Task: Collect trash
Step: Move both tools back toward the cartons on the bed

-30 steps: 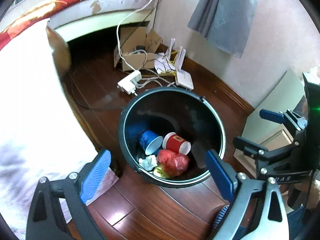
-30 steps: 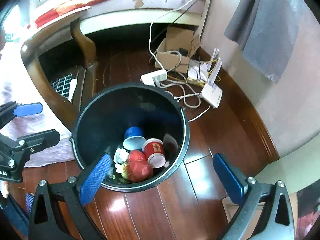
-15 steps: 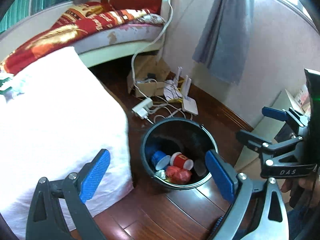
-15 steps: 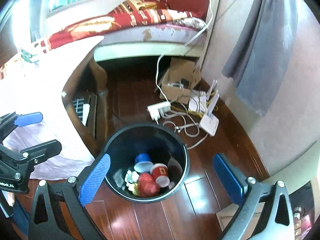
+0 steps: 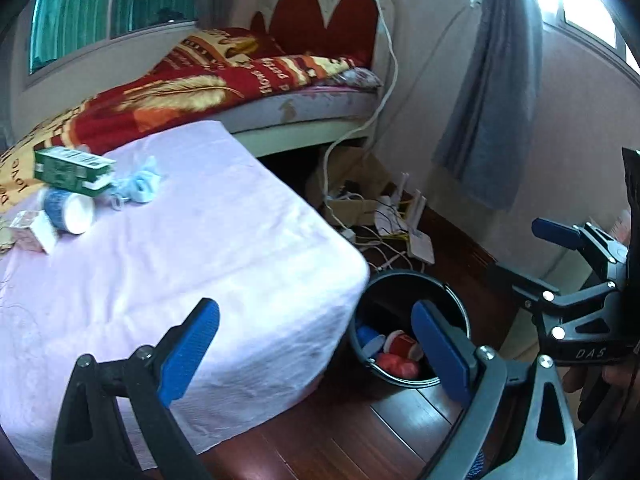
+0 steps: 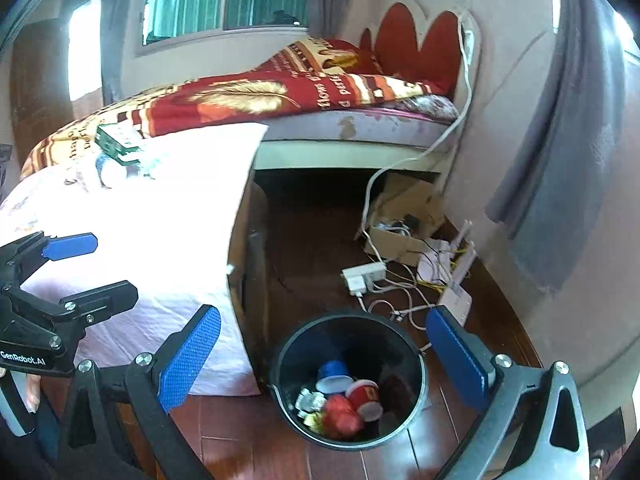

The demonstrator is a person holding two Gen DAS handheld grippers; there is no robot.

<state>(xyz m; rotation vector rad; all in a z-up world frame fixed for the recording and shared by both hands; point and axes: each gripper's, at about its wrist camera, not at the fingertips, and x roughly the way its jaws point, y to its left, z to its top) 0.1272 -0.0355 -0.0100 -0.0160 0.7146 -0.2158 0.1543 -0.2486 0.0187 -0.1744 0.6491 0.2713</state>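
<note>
Left wrist view: left gripper spread wide, empty, facing the green carton on the lilac-clothed table. Right gripper gapes empty above the round black bin, presumably done dropping.

Left gripper gapes wide and empty, fingers toward twelve o'clock. Right gripper, at its three o'clock, likewise spread and empty.
</note>
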